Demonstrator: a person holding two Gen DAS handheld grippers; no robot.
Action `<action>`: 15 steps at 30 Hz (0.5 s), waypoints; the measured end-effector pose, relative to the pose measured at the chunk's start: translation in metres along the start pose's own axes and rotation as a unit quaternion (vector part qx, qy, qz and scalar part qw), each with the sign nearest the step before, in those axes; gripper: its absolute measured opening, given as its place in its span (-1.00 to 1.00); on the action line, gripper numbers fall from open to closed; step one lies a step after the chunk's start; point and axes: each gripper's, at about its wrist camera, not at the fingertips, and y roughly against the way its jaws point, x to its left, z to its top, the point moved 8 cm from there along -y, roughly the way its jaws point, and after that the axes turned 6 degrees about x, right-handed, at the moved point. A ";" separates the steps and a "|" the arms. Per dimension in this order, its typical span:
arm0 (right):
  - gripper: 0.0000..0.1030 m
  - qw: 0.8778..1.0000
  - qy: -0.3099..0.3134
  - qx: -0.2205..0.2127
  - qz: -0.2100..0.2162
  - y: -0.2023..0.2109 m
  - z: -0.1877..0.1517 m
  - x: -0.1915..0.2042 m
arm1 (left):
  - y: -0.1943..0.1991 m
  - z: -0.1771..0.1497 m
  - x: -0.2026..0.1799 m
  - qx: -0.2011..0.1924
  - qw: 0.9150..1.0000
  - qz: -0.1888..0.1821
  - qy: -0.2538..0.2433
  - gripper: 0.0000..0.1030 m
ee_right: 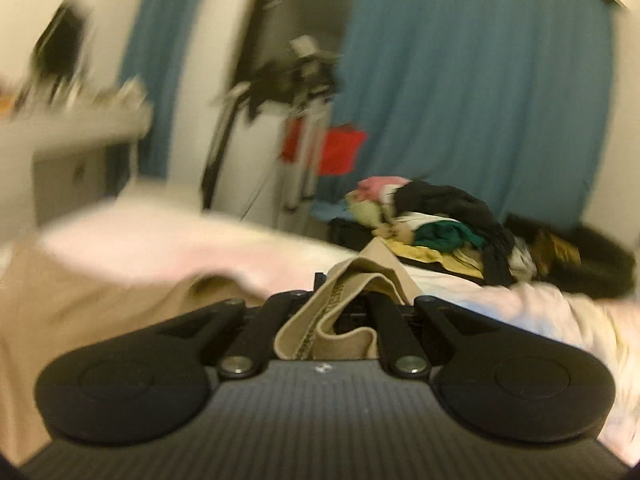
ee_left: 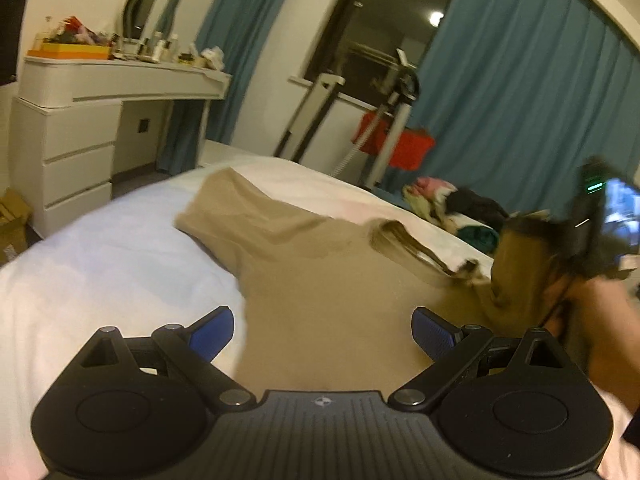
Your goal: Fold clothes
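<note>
A tan T-shirt (ee_left: 320,280) lies spread on the white bed (ee_left: 100,264), one sleeve pointing to the far left. My left gripper (ee_left: 322,330) is open, its blue pads (ee_left: 212,334) wide apart just above the shirt's body. My right gripper (ee_right: 352,280) is shut on the shirt's right sleeve edge (ee_right: 344,312), which bunches between the fingers; its fingertips are hidden by the cloth. In the left wrist view the right gripper (ee_left: 592,232) shows blurred at the right, lifting that sleeve off the bed.
A pile of mixed clothes (ee_right: 436,224) lies at the bed's far right corner. A white dresser (ee_left: 80,128) with a mirror stands to the left. A stand with a red item (ee_left: 396,140) and blue curtains (ee_left: 520,92) are behind the bed.
</note>
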 end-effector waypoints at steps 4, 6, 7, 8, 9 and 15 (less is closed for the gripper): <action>-0.92 0.999 0.027 0.034 0.021 -0.036 -0.018 0.056 | -0.010 0.001 0.023 -0.003 0.999 0.030 0.016 0.88; -0.89 0.998 0.017 0.053 0.033 -0.055 -0.027 0.069 | -0.019 -0.003 0.032 0.011 0.999 0.044 0.025 0.88; -0.89 0.997 0.015 0.061 0.036 -0.061 -0.029 0.073 | -0.023 -0.005 0.033 0.017 0.999 0.045 0.025 0.88; -0.87 0.997 0.012 0.068 0.039 -0.068 -0.031 0.077 | -0.028 -0.007 0.034 0.022 0.998 0.046 0.025 0.88; -0.86 0.996 0.010 0.077 0.049 -0.072 -0.034 0.081 | -0.032 -0.010 0.035 0.027 0.998 0.048 0.026 0.88; 0.74 0.985 -0.061 0.090 0.134 -0.058 -0.040 0.065 | -0.048 -0.019 0.030 0.045 0.998 0.042 0.018 0.88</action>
